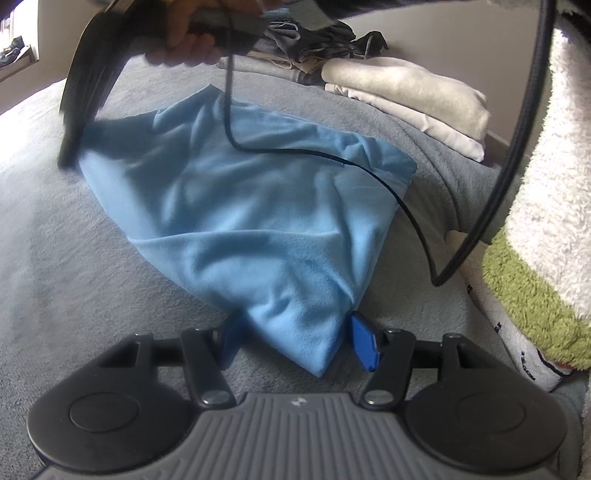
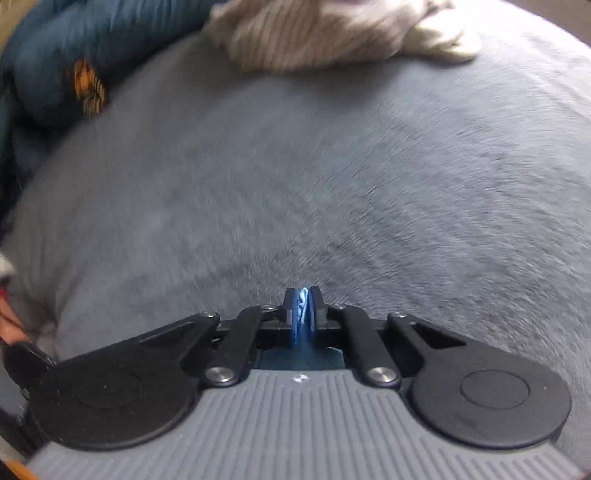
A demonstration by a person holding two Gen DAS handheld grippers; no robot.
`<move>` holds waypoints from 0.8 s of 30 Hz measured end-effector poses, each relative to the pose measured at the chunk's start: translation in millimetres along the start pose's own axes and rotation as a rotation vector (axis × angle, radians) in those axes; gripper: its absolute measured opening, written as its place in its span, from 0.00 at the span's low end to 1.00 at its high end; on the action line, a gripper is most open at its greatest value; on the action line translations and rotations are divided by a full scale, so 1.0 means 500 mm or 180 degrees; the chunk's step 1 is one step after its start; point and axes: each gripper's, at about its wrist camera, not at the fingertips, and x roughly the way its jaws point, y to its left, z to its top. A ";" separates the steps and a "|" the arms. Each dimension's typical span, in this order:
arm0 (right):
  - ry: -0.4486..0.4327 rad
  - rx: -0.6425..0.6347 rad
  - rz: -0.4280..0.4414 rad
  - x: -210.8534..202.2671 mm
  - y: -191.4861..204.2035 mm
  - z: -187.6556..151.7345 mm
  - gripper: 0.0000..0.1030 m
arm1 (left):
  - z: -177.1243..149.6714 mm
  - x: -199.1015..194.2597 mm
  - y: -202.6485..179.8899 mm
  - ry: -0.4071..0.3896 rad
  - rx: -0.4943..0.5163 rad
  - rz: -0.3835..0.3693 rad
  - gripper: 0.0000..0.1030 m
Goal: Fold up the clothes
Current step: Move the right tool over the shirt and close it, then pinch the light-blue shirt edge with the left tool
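Left wrist view looks down on a light blue cloth (image 1: pixel 251 206) spread in loose wrinkles over a grey plush bed cover (image 1: pixel 55 236). The left gripper (image 1: pixel 295 343) has its blue-padded fingers (image 1: pixel 364 345) set apart on either side of the cloth's near corner, which hangs between them; whether the pads actually press the fabric cannot be told from this angle. At the cloth's far left corner the right gripper (image 1: pixel 72 147) reaches down, blurred, with a hand (image 1: pixel 184 40) wrapped around its handle above. A thin black cable (image 1: pixel 332 157) trails across the cloth, and a thicker one (image 1: pixel 517 147) hangs at the right edge. Beyond the cloth lies a stack of folded white and cream garments (image 1: pixel 413 103), with a heap of dark clothes (image 1: pixel 317 40) behind it. A fluffy white and green sleeve (image 1: pixel 535 258) fills the right side.

In the right wrist view, the gripper's (image 2: pixel 303 308) two fingers are pressed together with a pinch of light blue fabric (image 2: pixel 303 299) squeezed between the pads. Ahead stretches the grey cover (image 2: pixel 332 184), blurred. A ribbed beige garment (image 2: pixel 314 33) lies at the far edge, and a dark blue quilted item (image 2: pixel 74 48) sits at the upper left.
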 end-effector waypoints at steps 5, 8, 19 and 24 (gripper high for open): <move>-0.0468 0.0515 -0.0025 -0.047 -0.054 -0.033 0.03 | -0.001 -0.003 0.005 -0.0012 -0.0044 -0.0027 0.59; -0.0604 0.0769 -0.0080 -0.049 -0.088 -0.049 0.03 | -0.001 -0.004 0.007 -0.0009 -0.0055 -0.0026 0.59; -0.0954 0.1327 -0.0056 -0.109 -0.106 -0.101 0.26 | -0.003 -0.017 0.015 0.0000 -0.0219 -0.0088 0.59; -0.1240 0.1775 0.0066 -0.239 -0.097 -0.184 0.30 | -0.008 -0.038 0.053 0.0019 -0.0654 -0.0398 0.59</move>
